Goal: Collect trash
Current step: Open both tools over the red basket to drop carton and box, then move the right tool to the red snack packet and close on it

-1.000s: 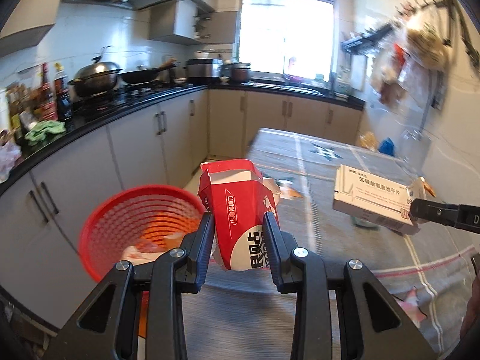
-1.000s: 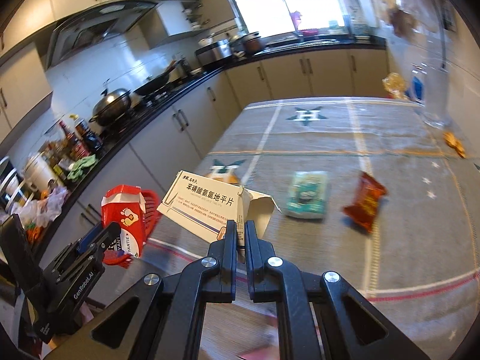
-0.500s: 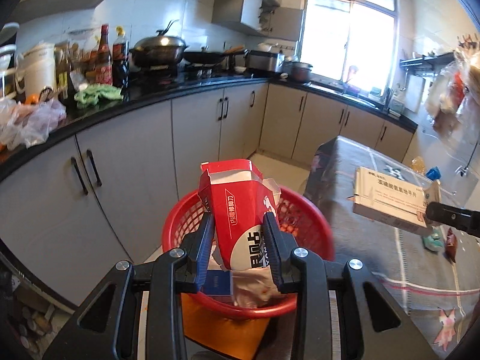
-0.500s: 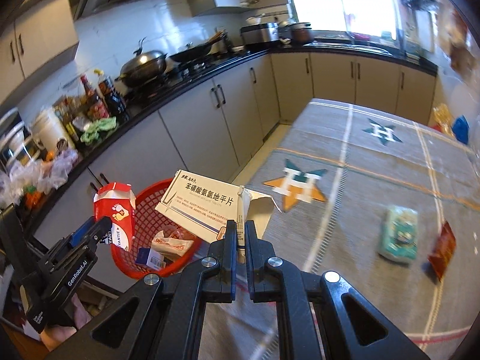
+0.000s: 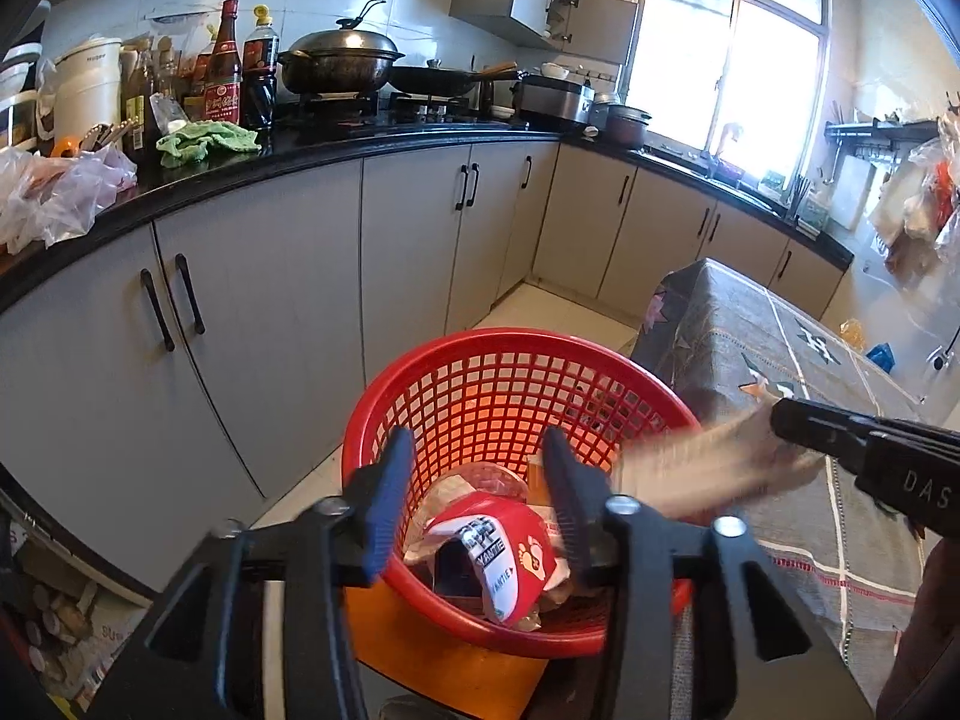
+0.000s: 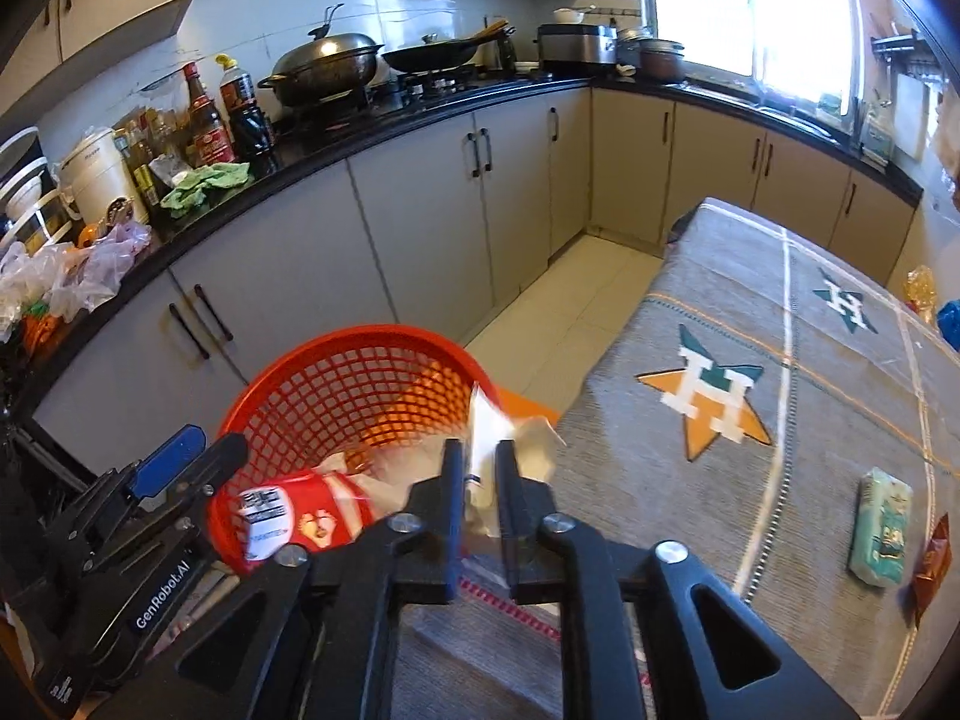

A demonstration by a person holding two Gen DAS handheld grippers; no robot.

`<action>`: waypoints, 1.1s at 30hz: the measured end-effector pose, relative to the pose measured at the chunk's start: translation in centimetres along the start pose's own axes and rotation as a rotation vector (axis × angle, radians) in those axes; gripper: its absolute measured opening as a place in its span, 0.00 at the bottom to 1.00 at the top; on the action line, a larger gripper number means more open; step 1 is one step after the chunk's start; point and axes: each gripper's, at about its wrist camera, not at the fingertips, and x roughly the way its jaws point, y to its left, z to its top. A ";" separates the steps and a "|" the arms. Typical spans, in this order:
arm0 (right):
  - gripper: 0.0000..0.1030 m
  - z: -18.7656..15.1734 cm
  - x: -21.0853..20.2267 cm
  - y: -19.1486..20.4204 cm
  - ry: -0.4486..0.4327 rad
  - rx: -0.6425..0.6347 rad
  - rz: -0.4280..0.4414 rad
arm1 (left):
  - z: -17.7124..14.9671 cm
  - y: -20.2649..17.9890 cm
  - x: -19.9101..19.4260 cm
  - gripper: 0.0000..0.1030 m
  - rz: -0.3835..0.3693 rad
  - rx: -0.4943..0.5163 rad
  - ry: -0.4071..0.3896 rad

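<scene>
My left gripper (image 5: 474,450) hangs over the red mesh basket (image 5: 510,339), its jaws opening with nothing between them. The red carton (image 5: 498,546) lies inside the basket on other trash. From the right, my right gripper (image 5: 798,420) reaches over the basket rim with the white medicine box (image 5: 702,468) blurred at its tip. In the right wrist view, the right gripper (image 6: 480,456) has its jaws opening. The white box (image 6: 534,444) is a blur slipping between them above the basket (image 6: 360,336). The carton (image 6: 288,516) and left gripper (image 6: 204,456) show at lower left.
The basket stands on an orange stool beside the cloth-covered table (image 6: 780,420). A green packet (image 6: 879,534) and a red-brown wrapper (image 6: 933,558) lie on the table at the right. Grey cabinets (image 5: 270,312) and a crowded black counter run behind.
Both grippers swung from over the table to above the basket. The left jaws parted and the red carton dropped in. The right jaws parted and the white box began slipping.
</scene>
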 end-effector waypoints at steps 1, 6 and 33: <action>0.17 -0.1 -0.2 -0.1 -0.005 0.002 0.006 | 0.0 0.0 -0.1 0.46 0.002 0.002 -0.005; 0.17 -0.2 -2.5 -1.6 -0.046 0.054 0.038 | 0.0 -0.7 -0.9 0.46 -0.010 0.006 -0.011; 0.27 -9.3 -14.8 -23.4 -0.173 0.496 -0.066 | -3.3 -17.2 -5.0 0.56 -0.192 0.303 0.031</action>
